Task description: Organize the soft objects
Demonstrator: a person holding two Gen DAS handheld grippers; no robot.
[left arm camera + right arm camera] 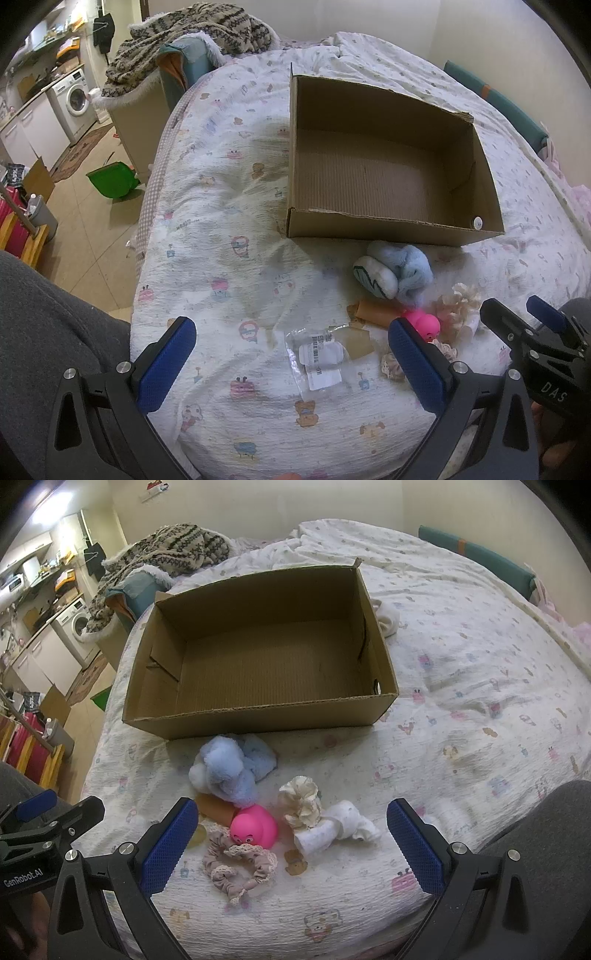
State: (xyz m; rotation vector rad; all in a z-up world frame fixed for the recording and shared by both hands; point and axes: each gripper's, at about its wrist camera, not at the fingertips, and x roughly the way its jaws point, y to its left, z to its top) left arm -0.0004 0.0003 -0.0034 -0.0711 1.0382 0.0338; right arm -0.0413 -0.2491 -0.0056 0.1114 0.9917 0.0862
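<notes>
An open, empty cardboard box [258,716] sits on the bed; it also shows in the left wrist view [391,230]. In front of it lie a blue fluffy sock bundle [231,766], a pink rubber toy [255,827], a beige lace scrunchie [240,867], a cream ruffled piece [301,803], a rolled white sock [332,829] and an orange-brown tube [216,808]. My right gripper [291,845] is open, just above the scrunchie and toy. My left gripper [291,365] is open above a clear plastic packet [319,360], left of the pile.
The bed has a white patterned quilt [461,686]. A white cloth [388,618] lies behind the box. A knitted blanket [192,40] is heaped at the bed's far left. The floor, a green bin [110,181] and a washing machine [74,99] lie left.
</notes>
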